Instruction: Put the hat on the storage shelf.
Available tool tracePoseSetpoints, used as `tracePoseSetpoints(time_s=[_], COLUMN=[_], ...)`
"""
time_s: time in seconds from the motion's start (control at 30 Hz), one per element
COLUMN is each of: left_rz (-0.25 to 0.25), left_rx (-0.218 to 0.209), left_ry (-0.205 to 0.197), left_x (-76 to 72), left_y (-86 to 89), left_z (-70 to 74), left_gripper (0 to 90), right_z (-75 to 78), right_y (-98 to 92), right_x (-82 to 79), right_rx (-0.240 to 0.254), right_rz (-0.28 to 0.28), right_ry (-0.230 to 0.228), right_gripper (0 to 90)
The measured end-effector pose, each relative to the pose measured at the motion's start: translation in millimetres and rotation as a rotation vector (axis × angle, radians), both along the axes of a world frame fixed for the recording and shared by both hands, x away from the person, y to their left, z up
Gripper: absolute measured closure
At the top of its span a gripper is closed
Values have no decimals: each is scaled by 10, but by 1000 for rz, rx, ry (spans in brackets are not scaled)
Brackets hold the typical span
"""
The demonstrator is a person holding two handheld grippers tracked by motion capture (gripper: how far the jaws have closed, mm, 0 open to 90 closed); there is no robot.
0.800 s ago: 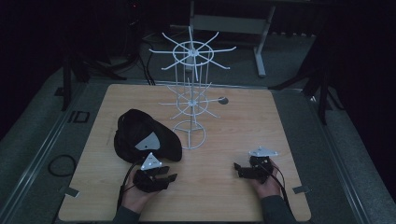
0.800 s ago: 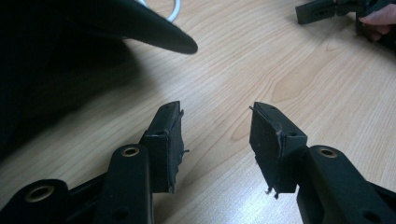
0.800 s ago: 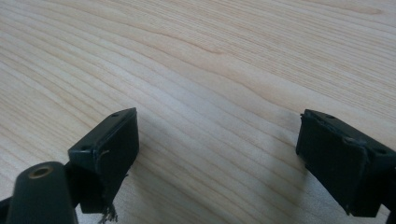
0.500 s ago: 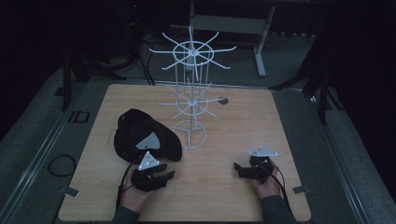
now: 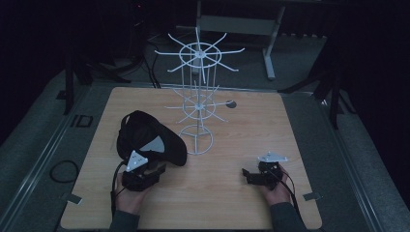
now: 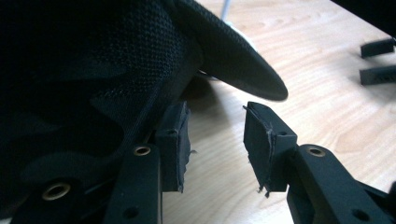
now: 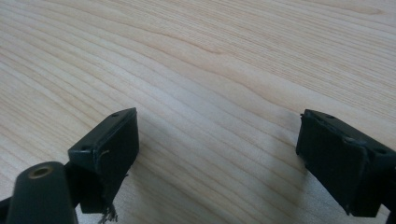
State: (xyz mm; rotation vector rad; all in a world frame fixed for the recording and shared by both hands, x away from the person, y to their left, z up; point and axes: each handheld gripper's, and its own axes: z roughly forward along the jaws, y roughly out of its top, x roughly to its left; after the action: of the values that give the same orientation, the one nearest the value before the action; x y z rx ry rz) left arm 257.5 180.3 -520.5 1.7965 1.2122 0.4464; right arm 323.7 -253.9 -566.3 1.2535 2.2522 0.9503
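My left gripper (image 5: 155, 170) sits at the near edge of the black cap (image 5: 145, 137), jaws parted a little with nothing between them; one pad (image 6: 173, 140) seems to touch the mesh crown, though it's too dark to be sure. I judge I'm lining up to pinch the brim (image 6: 238, 60), so next I close on it. The cap lies flat on the table (image 5: 232, 203), left of the white wire rack (image 5: 197, 104). My right gripper (image 5: 251, 175) rests wide open, empty, over bare wood.

The cap (image 6: 116, 70) is black woven mesh cloth with a smooth matt brim; the table (image 7: 210, 56) is pale, grained wood; the rack (image 5: 197, 96) is white wire.
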Motion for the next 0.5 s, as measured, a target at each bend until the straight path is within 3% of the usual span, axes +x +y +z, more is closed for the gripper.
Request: tracePoseSetpoints(time_s=[0.5], left_rz=[150], left_rx=[-43], left_ry=[-17], left_x=[98], left_y=[355], left_z=[73], left_gripper=[576], right_z=[0], right_y=[0], right_x=[1], right_rx=[0], right_rz=[1], right_ry=[-2], right_gripper=[130])
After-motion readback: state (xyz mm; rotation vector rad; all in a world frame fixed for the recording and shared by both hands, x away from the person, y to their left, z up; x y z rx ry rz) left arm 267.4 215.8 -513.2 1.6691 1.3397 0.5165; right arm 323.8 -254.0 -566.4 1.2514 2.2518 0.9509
